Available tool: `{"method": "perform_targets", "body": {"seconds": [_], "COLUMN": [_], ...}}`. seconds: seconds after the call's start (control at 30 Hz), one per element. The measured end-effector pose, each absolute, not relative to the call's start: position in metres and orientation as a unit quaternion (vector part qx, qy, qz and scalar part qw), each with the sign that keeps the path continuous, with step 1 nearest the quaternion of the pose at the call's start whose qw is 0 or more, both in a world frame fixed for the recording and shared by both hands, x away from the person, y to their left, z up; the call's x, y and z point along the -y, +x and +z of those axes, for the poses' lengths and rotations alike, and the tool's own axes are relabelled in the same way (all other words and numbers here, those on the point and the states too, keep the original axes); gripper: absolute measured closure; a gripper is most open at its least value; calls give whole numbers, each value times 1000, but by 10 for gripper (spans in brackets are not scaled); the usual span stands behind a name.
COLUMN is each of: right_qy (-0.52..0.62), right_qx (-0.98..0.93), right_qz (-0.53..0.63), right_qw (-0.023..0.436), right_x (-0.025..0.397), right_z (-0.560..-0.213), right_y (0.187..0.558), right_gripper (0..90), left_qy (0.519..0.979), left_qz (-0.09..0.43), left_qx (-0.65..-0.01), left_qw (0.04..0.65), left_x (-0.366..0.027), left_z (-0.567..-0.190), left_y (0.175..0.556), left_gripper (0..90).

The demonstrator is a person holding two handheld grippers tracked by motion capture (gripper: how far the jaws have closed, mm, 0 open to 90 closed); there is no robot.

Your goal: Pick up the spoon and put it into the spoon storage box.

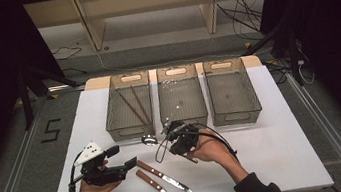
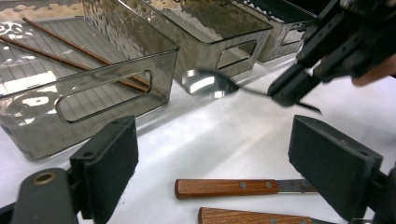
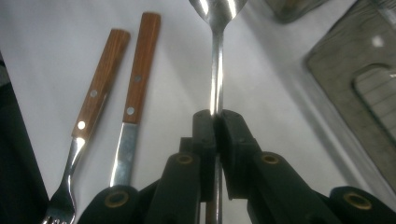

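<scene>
The right gripper (image 1: 176, 134) holds a spoon (image 3: 215, 70). Its two black jaws are pinched tight on the thin metal handle, and the shiny bowl of the spoon sticks out in front. In the high view the spoon (image 1: 149, 140) hangs just in front of the middle bin (image 1: 184, 117), close to its near wall and a little toward the left bin (image 1: 131, 127). The left bin has two brown chopsticks (image 1: 134, 106) in it. The middle bin looks bare.

The left gripper (image 1: 128, 163) rests well to the left of the middle bin, nearer the person. Its jaws stand wide apart and hold nothing.

A knife (image 1: 164, 171) and a fork (image 1: 160, 191) with wooden handles lie on the white table (image 1: 277, 151), in front of the middle bin and nearer the person.

I think the step now is carrying the spoon to a bin. Next, the spoon needs to go up over the near wall, then down inside, and then the jaws need to let go. The knife and fork are not yet sorted.
</scene>
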State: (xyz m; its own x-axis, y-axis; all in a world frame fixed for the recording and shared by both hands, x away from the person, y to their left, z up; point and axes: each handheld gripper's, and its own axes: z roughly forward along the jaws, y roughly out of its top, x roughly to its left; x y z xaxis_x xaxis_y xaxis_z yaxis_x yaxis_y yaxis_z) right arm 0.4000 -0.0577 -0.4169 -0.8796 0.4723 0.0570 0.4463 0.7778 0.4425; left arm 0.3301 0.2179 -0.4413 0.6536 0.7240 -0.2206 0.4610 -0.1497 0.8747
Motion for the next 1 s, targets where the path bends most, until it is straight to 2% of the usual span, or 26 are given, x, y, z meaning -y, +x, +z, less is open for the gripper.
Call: {"method": "perform_targets", "body": {"seconds": [0.53, 1.0], "right_qy": [293, 338], "right_qx": [-905, -877], "right_qz": [298, 326], "right_qw": [75, 101], "right_x": [89, 103], "right_z": [-371, -354], "right_y": [425, 458], "right_gripper": [853, 853], "left_qy": [746, 747], "left_qz": [127, 129], "left_qx": [-397, -393], "left_qw": [519, 520], "left_x": [-218, -218], "left_z": [-442, -442], "left_y": [330, 330], "left_gripper": [156, 155]}}
